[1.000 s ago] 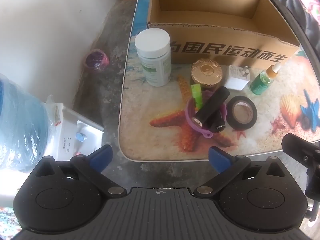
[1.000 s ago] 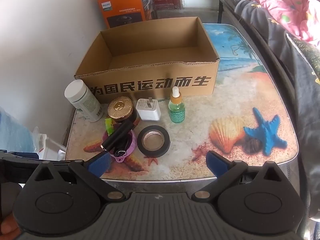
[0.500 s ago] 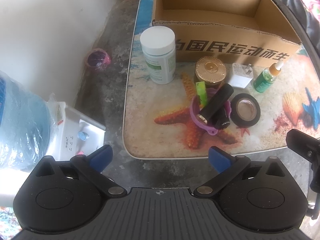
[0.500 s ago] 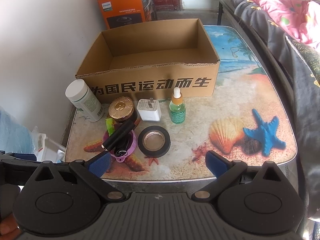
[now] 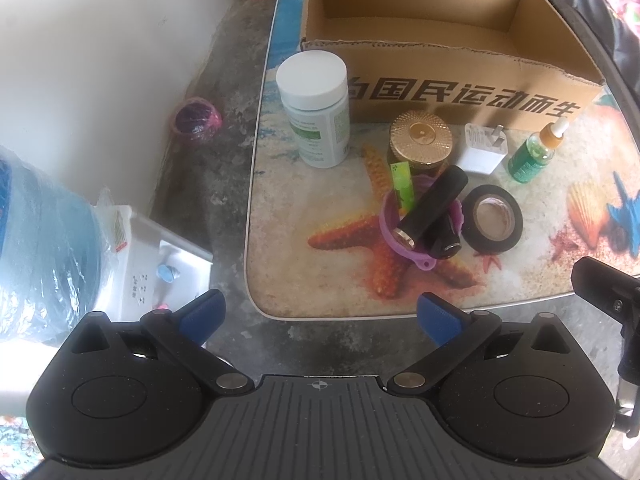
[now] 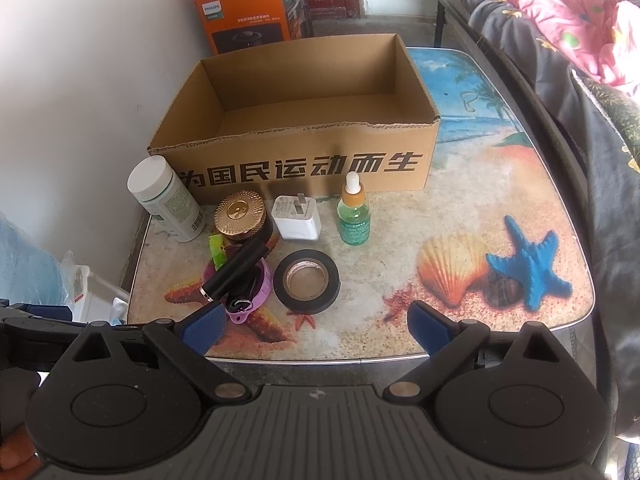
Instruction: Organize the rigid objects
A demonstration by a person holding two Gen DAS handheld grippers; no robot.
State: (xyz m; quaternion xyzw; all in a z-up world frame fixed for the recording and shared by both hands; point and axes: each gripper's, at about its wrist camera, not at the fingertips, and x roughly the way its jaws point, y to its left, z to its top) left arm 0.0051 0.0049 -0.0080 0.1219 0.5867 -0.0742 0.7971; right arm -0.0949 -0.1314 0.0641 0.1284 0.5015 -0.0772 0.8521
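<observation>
White pill bottle [image 5: 314, 106] nearer, left claw [image 5: 318, 316] advanced, spread

Matt corrugated cardboard box [image 6: 296, 136]; glossy printed worktop [image 6: 460, 208]; white smooth plastic bottle [image 6: 166, 200]; ribbed gold metallic lid [image 6: 239, 212]; matt black tape roll [image 6: 307, 282].

Lived-in room of a home: bed with pink floral quilt [image 6: 560, 12] right of a beach-print counter [image 6: 480, 216], water jug [image 5: 36, 248] left of it, bare concrete floor [image 5: 216, 92] below.
</observation>
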